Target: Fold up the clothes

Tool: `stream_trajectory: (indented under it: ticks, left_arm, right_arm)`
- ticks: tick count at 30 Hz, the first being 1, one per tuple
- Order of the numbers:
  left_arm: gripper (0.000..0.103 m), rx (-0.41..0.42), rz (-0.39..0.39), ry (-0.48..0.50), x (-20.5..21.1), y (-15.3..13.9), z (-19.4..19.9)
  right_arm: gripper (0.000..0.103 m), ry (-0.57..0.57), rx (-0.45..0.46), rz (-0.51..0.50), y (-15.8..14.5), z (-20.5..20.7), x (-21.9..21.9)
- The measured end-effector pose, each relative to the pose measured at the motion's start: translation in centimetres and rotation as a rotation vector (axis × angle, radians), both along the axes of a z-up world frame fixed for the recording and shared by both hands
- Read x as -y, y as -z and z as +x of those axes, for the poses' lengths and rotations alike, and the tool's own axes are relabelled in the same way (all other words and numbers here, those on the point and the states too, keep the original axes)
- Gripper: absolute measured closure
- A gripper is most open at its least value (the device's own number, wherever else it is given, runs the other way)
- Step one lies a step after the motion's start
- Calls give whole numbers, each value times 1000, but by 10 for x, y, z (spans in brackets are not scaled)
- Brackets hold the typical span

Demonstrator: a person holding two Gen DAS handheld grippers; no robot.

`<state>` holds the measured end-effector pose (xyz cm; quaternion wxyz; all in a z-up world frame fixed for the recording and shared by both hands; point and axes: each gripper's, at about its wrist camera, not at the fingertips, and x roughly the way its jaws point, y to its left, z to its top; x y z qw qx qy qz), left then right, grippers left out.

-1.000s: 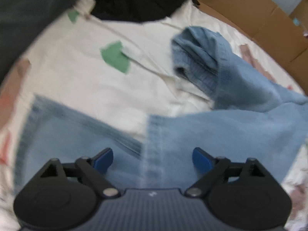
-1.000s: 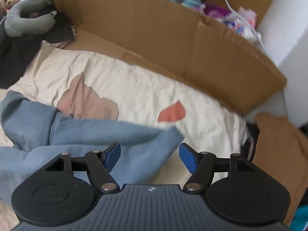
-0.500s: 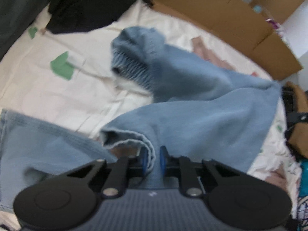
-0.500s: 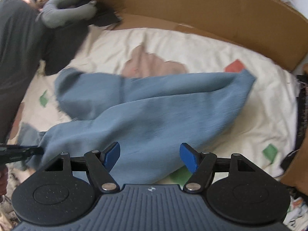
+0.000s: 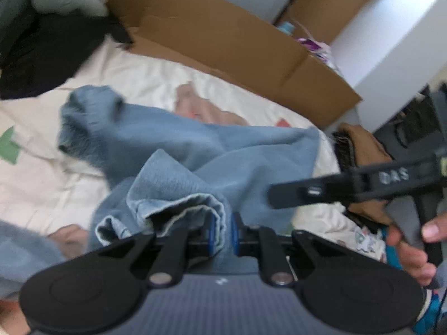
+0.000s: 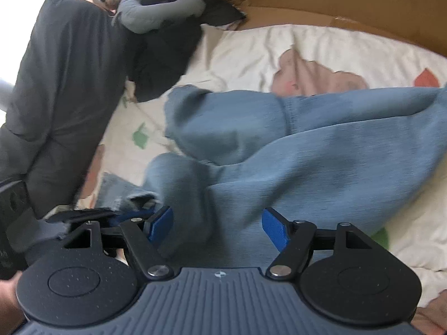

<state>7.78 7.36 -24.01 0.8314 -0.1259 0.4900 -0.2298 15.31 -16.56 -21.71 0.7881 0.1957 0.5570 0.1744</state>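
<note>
The left gripper (image 5: 223, 230) is pinched tight on the hem of the crumpled light-blue denim jeans (image 5: 195, 153) lying on the cream patterned bedsheet (image 5: 56, 173), while the right gripper (image 6: 216, 224) hovers wide apart and empty over them, seemingly about to take a second hold.

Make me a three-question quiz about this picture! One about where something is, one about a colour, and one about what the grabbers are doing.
1. Where does the cardboard stand?
A. along the far edge of the bed sheet
B. on top of the jeans
C. in the person's hand

2. What colour are the jeans?
A. red
B. light blue
C. black

3. What is the left gripper doing?
A. wide open over the sheet
B. clamped on a jeans hem
C. holding a pillow

Answers:
1 A, it runs behind the sheet.
2 B, the denim is pale blue in both views.
3 B, its pads pinch the hem, while the right gripper is open.
</note>
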Motion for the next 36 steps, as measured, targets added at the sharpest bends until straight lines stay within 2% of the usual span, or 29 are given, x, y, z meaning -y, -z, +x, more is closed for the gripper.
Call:
stream_trajectory:
  ticks: [6,11,13,14,15,18,20,21,22,23,30,34,36]
  left_arm:
    - [91,-3,-30,69,16,3,-12]
    - [91,-27,-50,85,15,7,-21]
    - [90,-49,-46,77,12,10,-23]
    - [88,-61,-43,76,10,11,-24]
    - [85,-73,-42,76,8,11,-25]
    - [78,-68,-14,56,-6,7,-34]
    - [70,-73,12,34,-19,7,-38]
    - [65,-76,25,23,-25,7,-40]
    - [53,-79,46,3,-33,8,-42]
    - [47,-83,70,-20,-43,9,-43]
    - [39,-101,243,-173,-105,15,-48]
    - [23,-90,333,-224,-136,15,-48]
    - [23,-97,368,-232,-147,18,-45]
  right_arm:
    - [26,16,-62,66,19,4,-9]
    - [28,42,-126,138,51,1,-13]
    - [56,47,-149,187,63,-1,-13]
    - [78,43,-156,190,66,-2,-13]
    - [78,38,-162,189,69,-4,-14]
    - [82,15,-150,123,66,-9,-13]
    - [83,12,-145,76,62,-13,-6]
    - [83,16,-144,53,59,-15,-1]
    - [83,17,-143,31,56,-16,6]
    - [84,16,-139,1,51,-18,12]
    - [84,27,-123,-148,21,-29,67]
    - [84,38,-129,-242,7,-37,101]
    - [84,27,-139,-298,2,-41,116]
